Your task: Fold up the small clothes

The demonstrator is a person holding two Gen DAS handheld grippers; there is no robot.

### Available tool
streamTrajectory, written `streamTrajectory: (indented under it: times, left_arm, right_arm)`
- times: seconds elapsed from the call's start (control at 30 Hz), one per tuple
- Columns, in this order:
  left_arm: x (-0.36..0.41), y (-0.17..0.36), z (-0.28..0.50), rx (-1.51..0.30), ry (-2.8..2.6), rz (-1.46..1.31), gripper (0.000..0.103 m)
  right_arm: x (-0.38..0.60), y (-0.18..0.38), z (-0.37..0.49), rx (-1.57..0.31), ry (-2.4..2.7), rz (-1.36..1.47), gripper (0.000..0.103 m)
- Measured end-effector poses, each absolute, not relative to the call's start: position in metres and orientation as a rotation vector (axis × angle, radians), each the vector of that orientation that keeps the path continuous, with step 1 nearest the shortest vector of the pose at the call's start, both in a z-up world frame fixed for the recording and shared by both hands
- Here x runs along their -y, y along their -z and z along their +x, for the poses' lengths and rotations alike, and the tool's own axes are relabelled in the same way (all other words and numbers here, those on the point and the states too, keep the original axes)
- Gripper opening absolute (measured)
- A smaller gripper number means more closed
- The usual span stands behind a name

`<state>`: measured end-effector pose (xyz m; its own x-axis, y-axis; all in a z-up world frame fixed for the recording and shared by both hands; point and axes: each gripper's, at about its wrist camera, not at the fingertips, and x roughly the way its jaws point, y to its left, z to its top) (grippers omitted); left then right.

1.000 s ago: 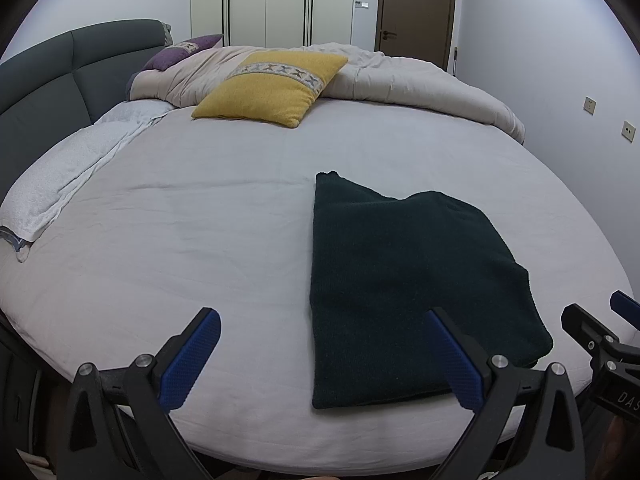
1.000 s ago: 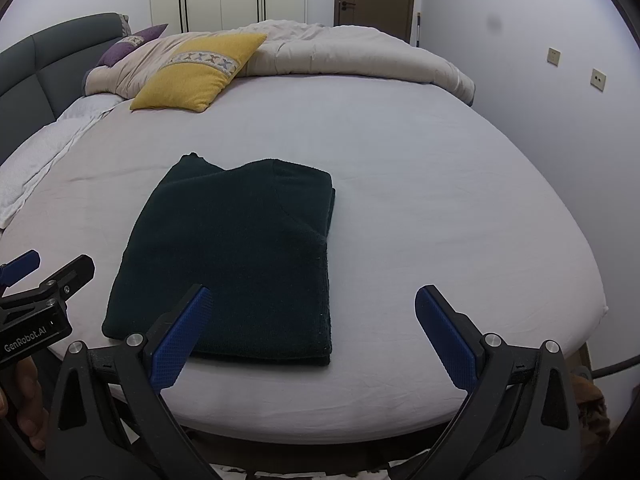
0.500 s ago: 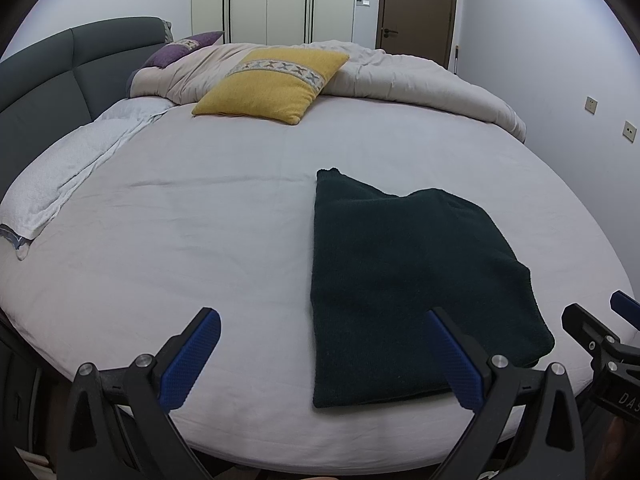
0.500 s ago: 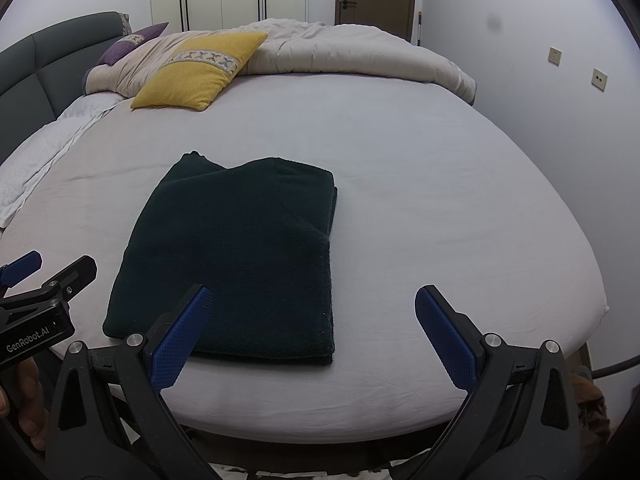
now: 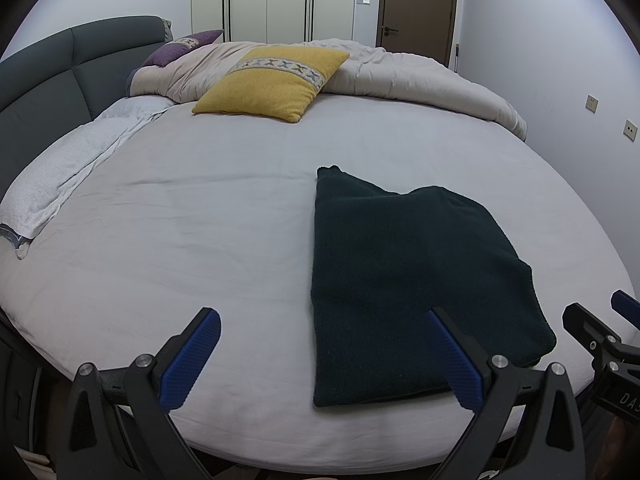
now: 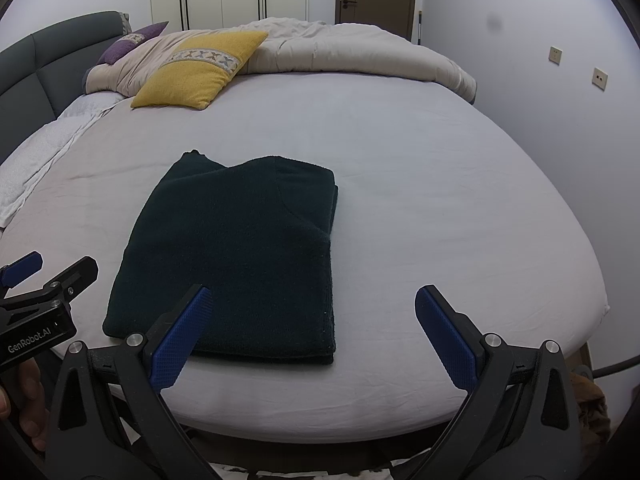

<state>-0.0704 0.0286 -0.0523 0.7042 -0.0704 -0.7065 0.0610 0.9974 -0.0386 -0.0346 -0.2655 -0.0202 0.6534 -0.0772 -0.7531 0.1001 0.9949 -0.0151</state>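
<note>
A dark green knitted garment lies folded into a rectangle near the front edge of the round bed. My left gripper hovers open at the bed's edge, its right finger over the garment's near left corner, nothing between its blue pads. My right gripper is open too, its left finger above the garment's near edge and its right finger over bare sheet. Each gripper shows at the side of the other's view.
A yellow cushion, a purple pillow and a bunched beige duvet lie at the far side. A white towel runs along the left by the grey headboard. Wall sockets are on the right.
Almost nothing has moved; both views have shifted very slightly, and the garment lies as before.
</note>
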Motion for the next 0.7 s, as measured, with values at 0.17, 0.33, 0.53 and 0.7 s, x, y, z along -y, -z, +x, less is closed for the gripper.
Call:
streamTrajectory:
  times: [0.17,0.33,0.53,0.7]
  left_arm:
    - [-0.0287,0.0520,-0.0701,-0.786,0.074,-0.012,0.103]
    - [-0.0285,0.0520,-0.0701,-0.786,0.073,-0.011,0.103]
    - [-0.0285,0.0518,-0.0701,-0.786,0.074,-0.012,0.103]
    - [-0.0286,0.0517,-0.0700,-0.786,0.073,-0.011,0.103]
  right_arm:
    - [0.2669,0.0198,-0.0354,-0.853,0.100,0.028,0.103]
    - [0.2664,0.0199,-0.0348,-0.853,0.100,0.028,0.103]
    - [0.2679,0.0196,-0.0351,-0.853,0.099,0.029,0.103]
    - [0.2679,0.0195,-0.0352,-0.853,0.099,0.029,0.103]
